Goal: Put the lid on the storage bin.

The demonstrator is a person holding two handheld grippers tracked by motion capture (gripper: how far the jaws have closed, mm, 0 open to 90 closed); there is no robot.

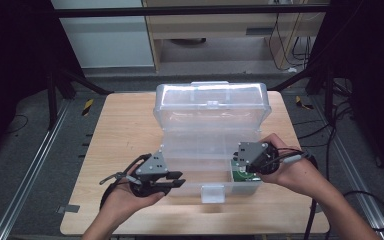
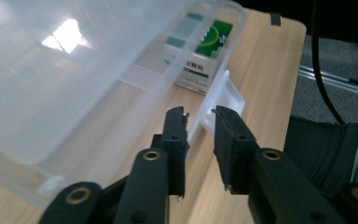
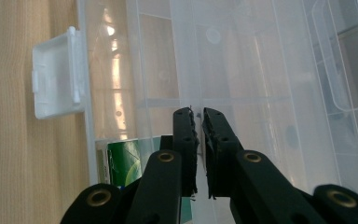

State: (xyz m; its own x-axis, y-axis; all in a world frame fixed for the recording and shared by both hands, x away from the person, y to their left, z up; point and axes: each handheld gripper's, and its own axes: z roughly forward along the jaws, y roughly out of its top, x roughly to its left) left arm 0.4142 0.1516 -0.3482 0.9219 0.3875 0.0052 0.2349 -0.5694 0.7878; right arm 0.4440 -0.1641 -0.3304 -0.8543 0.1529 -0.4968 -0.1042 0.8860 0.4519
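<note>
A clear plastic box stands open on the wooden table, its lid tipped up at the back. A green and white carton lies in the front right compartment. My left gripper is open beside the box's front wall, with its jaws toward the white latch and nothing between them. My right gripper hovers over the box's right side, just above the carton. Its jaws are shut with nothing held.
The box's other compartments look bare. Bare tabletop lies left of the box and along the front edge. A metal rail runs along the floor at the left, and cables trail at the right.
</note>
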